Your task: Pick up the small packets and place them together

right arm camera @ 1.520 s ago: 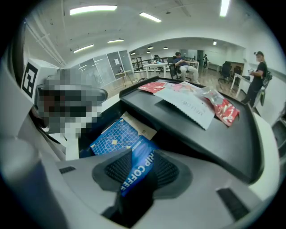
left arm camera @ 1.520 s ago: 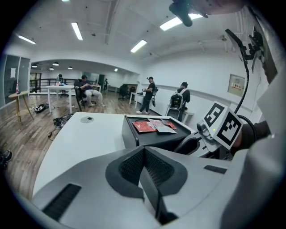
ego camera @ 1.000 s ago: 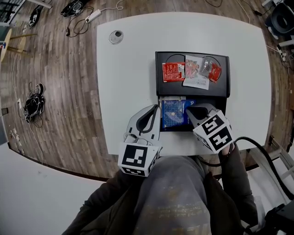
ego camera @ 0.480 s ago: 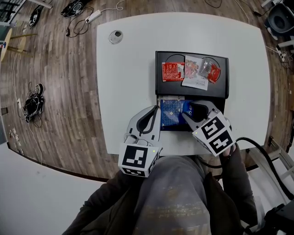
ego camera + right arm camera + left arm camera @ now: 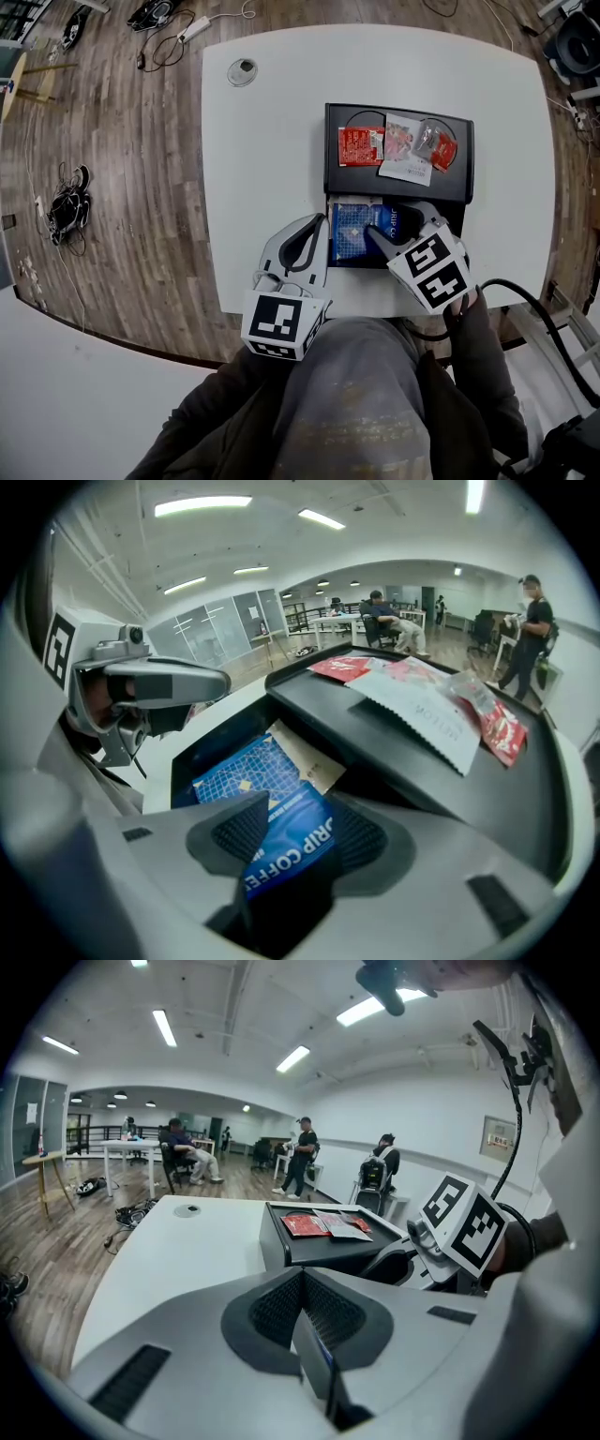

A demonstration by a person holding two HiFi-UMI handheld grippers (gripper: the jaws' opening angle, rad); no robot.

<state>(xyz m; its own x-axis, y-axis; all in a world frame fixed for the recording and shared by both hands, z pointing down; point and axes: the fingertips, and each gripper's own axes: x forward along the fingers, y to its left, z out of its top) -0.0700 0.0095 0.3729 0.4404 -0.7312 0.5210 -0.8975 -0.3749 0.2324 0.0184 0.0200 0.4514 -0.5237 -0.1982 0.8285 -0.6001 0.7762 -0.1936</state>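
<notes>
Behind the blue packet, red packets lie on the black tray.

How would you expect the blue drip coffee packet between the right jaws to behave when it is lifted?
The blue drip coffee packet looks flat and thin, so probably light and somewhat floppy. Its glossy face may slip, especially as the right gripper's jaws are opening around it.

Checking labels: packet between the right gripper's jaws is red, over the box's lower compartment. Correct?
No. The packet is blue, not red; the right gripper view shows it between the right gripper's opening jaws, over the lower compartment.
</notes>
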